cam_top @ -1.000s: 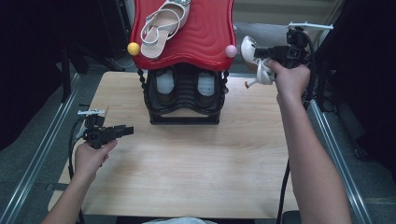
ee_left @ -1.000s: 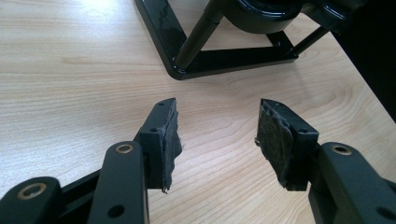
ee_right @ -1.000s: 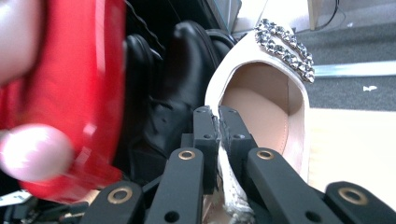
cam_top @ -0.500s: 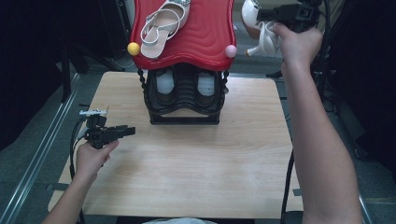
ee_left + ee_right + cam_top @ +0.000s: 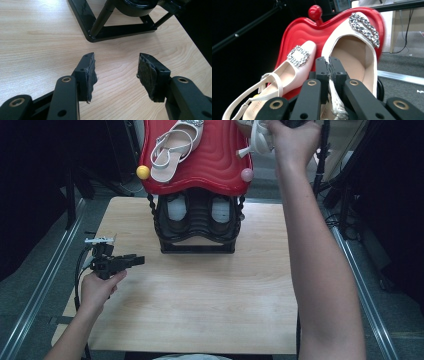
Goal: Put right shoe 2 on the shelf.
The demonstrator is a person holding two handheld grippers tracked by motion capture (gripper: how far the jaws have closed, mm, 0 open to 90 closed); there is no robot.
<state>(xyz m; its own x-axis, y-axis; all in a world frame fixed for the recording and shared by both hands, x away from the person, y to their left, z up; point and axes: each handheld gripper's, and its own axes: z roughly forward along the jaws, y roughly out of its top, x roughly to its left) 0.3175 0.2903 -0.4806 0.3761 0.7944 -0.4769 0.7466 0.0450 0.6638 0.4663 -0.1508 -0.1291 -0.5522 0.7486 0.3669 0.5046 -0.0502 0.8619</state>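
Right hand risen over red shelf, gripping shoe.

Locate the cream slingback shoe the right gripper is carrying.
High view, top right: the cream slingback shoe with a crystal buckle hangs by its strap from the right gripper, above the red wavy shelf's right end, beside its mate.

Both forearms are bare, with no sleeves showing. The left gripper is black, with a small grey plate on top and a black cable looping off toward 7 o'clock. Up close, the left gripper has 2 blocky black jaws faced with frayed dark felt pads and brass-ringed pivot holes. The right gripper is built the same: black link bars, brass rivets, small screw holes.
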